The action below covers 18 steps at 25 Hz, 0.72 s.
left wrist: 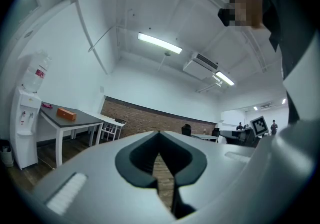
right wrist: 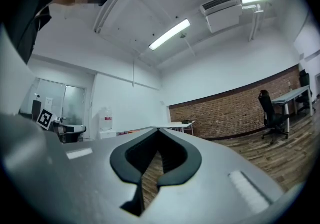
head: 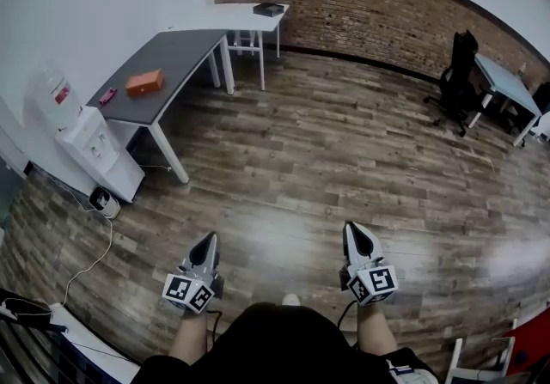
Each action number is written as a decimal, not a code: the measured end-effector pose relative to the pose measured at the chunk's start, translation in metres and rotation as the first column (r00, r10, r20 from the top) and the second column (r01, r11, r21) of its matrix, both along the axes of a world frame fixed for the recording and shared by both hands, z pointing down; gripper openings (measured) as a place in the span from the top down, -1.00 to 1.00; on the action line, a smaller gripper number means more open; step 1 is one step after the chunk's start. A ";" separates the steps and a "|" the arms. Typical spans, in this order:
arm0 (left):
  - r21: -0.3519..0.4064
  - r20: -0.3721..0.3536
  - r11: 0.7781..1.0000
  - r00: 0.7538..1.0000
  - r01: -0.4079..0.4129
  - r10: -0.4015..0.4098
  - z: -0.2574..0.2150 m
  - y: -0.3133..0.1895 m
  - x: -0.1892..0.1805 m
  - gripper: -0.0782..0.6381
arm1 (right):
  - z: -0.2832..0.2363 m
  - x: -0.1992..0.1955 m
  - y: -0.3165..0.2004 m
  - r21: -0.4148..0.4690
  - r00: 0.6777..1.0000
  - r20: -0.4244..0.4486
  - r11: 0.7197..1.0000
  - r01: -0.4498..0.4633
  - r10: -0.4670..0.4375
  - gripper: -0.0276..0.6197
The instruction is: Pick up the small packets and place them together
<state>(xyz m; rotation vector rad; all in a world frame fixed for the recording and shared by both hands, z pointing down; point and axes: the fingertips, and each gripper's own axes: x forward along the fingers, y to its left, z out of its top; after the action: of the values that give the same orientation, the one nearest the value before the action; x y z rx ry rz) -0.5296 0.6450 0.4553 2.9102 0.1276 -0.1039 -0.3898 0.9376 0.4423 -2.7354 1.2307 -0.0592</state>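
Note:
An orange packet (head: 144,82) and a smaller pink packet (head: 107,96) lie on a grey table (head: 176,56) at the far left of the room. The left gripper view shows the orange packet (left wrist: 66,113) on that table (left wrist: 77,119), well away. My left gripper (head: 209,239) and right gripper (head: 354,226) are held level over the wooden floor, side by side and far from the table. Both are shut with nothing between the jaws, as the left gripper (left wrist: 159,133) and right gripper (right wrist: 158,130) show in their own views.
A water dispenser (head: 86,137) stands by the grey table's near end, with a cable on the floor beside it. A white table (head: 249,17) bearing a black object (head: 268,9) adjoins the far end. An office chair (head: 455,73) and a desk (head: 507,86) stand at the right.

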 end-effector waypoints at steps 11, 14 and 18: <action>0.013 -0.029 1.000 1.000 0.007 -0.006 -0.017 0.002 0.083 0.79 | 0.006 0.082 -0.004 -0.027 0.998 0.003 0.998 0.059 -0.059 0.91; -0.006 -0.051 1.000 0.999 0.005 -0.005 -0.020 -0.006 0.093 0.79 | 0.014 0.093 -0.018 -0.044 0.997 0.024 0.996 0.075 -0.074 0.91; -0.014 -0.040 1.000 0.999 0.012 -0.013 -0.011 -0.033 0.117 0.79 | 0.021 0.111 -0.042 -0.083 0.997 0.030 0.994 0.074 -0.072 0.91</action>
<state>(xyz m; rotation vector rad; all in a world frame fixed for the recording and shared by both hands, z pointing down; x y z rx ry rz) -0.4123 0.6120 0.4446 2.8967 0.1151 -0.1645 -0.2792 0.8957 0.4629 -2.7493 1.3501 -0.1589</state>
